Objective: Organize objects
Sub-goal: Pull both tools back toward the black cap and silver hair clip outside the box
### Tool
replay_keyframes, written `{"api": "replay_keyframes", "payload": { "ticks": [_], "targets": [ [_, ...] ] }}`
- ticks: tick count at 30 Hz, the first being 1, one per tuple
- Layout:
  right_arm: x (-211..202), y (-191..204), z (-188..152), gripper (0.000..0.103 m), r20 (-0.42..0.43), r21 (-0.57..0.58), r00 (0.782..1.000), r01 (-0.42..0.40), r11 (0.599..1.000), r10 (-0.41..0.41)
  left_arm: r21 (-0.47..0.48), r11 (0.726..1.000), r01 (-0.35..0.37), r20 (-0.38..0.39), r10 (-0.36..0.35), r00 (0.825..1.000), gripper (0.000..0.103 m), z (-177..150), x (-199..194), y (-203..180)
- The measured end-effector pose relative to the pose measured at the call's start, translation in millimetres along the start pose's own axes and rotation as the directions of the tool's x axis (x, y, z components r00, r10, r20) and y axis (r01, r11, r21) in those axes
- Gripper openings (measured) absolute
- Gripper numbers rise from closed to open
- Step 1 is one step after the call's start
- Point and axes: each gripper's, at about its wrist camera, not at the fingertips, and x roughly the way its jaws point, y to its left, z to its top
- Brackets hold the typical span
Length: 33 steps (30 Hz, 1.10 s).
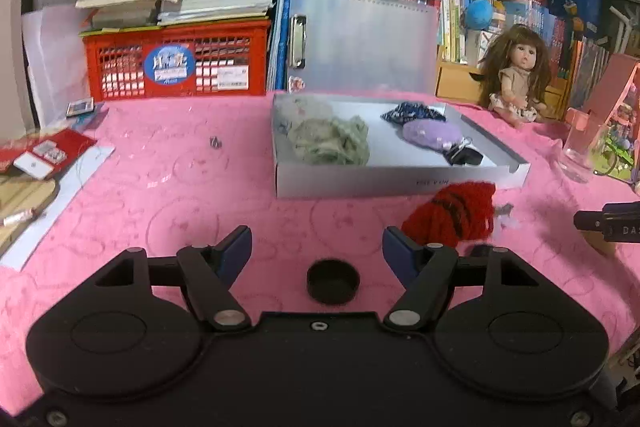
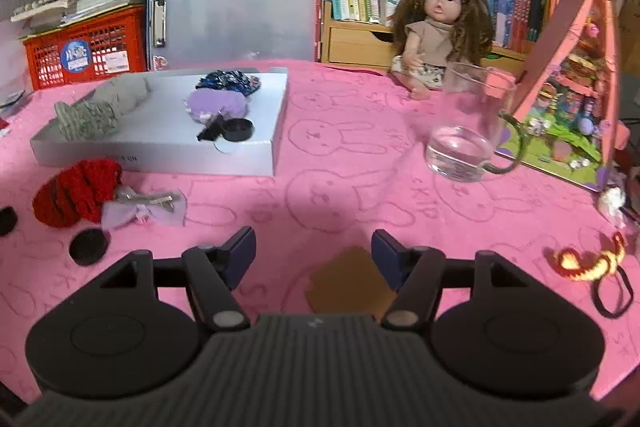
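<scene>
Red fuzzy knitted scrunchie (image 1: 452, 215) lies on my pink bunny-print cloth (image 1: 168, 187), just before the shallow grey cardboard tray (image 1: 400, 179). My left gripper (image 1: 317, 251) and right gripper (image 2: 313, 249) hover low, both spread, holding nothing.

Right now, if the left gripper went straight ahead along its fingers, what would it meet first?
The left gripper, open, would probably reach the small black cap on the pink cloth first, then the grey box. Depth is uncertain.
</scene>
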Motion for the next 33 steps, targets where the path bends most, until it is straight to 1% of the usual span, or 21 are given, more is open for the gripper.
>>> {"api": "replay_keyframes", "payload": {
  "ticks": [2, 6, 10, 12, 22, 28, 33],
  "targets": [
    [-0.9, 0.4, -2.2, 0.076, -0.002, 0.01, 1.0, -0.017, 1.0, 0.017, -0.008, 1.0, -0.007, -0.009, 0.007, 1.0, 0.07, -4.7, 0.2, 1.7],
    [-0.1, 10.4, -2.1, 0.076, 0.003, -0.007, 0.999, -0.053, 0.999, 0.053, -0.012, 1.0, -0.007, -0.024, 0.006, 1.0, 0.067, -8.7, 1.9, 2.4],
    [3.3, 25.6, -0.6, 0.076, 0.003, -0.034, 0.995, -0.097, 0.995, 0.097, -0.016, 1.0, 0.005, -0.036, -0.005, 0.999, 0.052, -9.1, 5.0, 1.5],
    [5.2, 34.3, 0.7, 0.076, 0.001, -0.054, 0.993, -0.118, 0.992, 0.118, -0.015, 1.0, 0.008, -0.042, -0.009, 0.999, 0.05, -9.8, 6.2, 1.0],
    [19.3, 75.6, 12.9, 0.076, -0.001, -0.12, 0.978, -0.205, 0.971, 0.207, -0.001, 1.0, 0.005, -0.042, -0.005, 0.999, 0.049, -12.2, 10.5, -3.0],
    [29.6, 92.7, 20.9, 0.076, -0.006, -0.149, 0.976, -0.216, 0.965, 0.218, -0.005, 1.0, 0.002, -0.047, -0.002, 0.999, 0.049, -13.3, 14.0, -2.9],
    [40.6, 99.1, 23.7, 0.076, -0.022, -0.141, 0.975, -0.223, 0.965, 0.222, -0.009, 1.0, -0.001, -0.054, 0.001, 0.999, 0.049, -14.2, 18.4, -2.6]
  ]
}}
